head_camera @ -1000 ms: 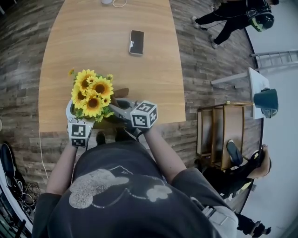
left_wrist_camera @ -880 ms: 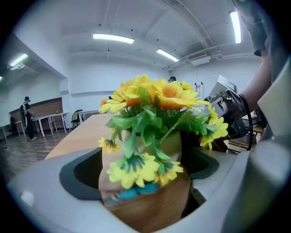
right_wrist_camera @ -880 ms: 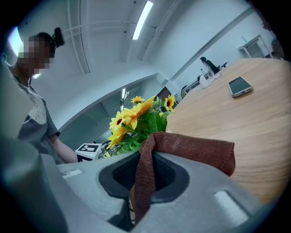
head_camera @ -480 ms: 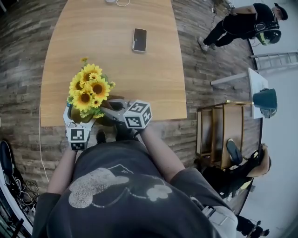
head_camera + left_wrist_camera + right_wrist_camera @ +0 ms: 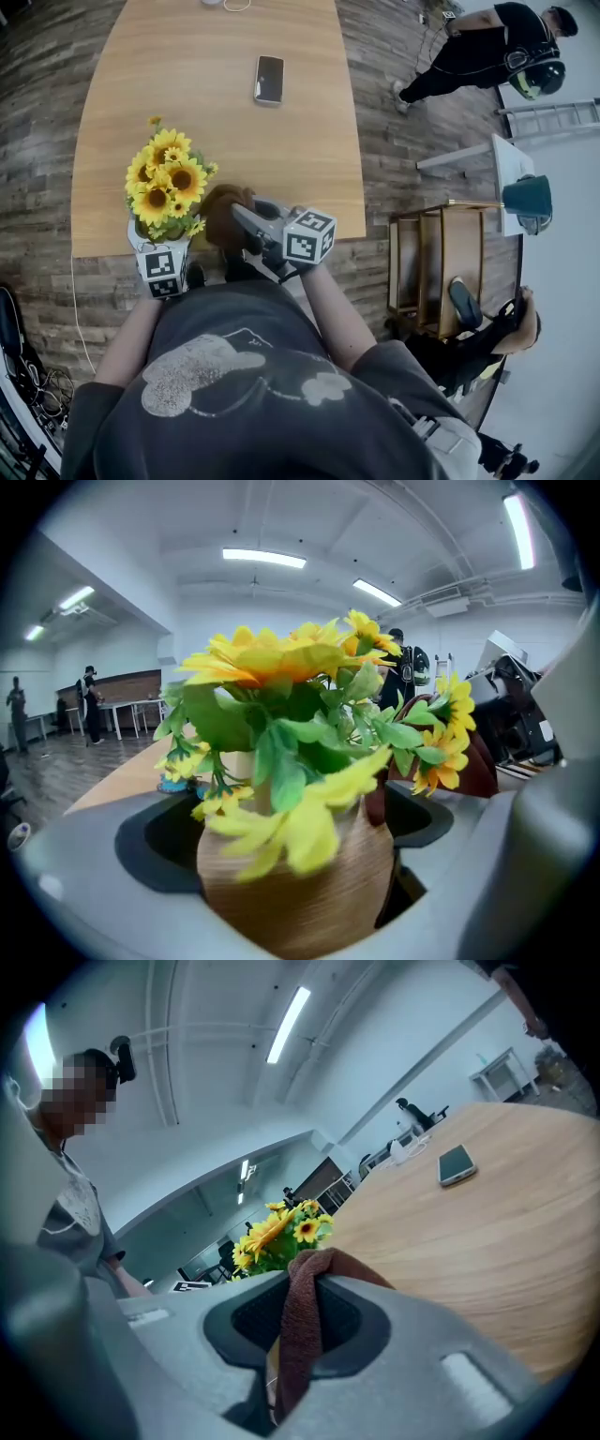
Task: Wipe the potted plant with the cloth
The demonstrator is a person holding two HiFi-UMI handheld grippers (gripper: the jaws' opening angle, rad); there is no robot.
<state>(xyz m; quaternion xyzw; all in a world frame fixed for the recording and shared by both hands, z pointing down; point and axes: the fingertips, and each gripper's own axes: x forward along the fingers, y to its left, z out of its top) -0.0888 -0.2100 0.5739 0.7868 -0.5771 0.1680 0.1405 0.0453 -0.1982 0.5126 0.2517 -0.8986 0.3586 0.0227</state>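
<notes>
Pulled rightward from the potted plant (image 5: pixel 166 186) that the left claw (image 5: pixel 155 232) grips, the right claw (image 5: pixel 302 1330) clamps the cloth (image 5: pixel 223 220).

Even, bright light from ceiling strips (image 5: pixel 263 558); fisheye edges bend, potted plant (image 5: pixel 291 789) blurs close up.

Left gripper (image 5: pixel 157 240), right gripper (image 5: pixel 246 220): both clamped, side-by-side.

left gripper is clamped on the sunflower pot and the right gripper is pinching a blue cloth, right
Not blue. The cloth pinched in the right gripper is reddish brown, as the right gripper view shows. The left gripper is clamped on the sunflower pot, as you said.
</notes>
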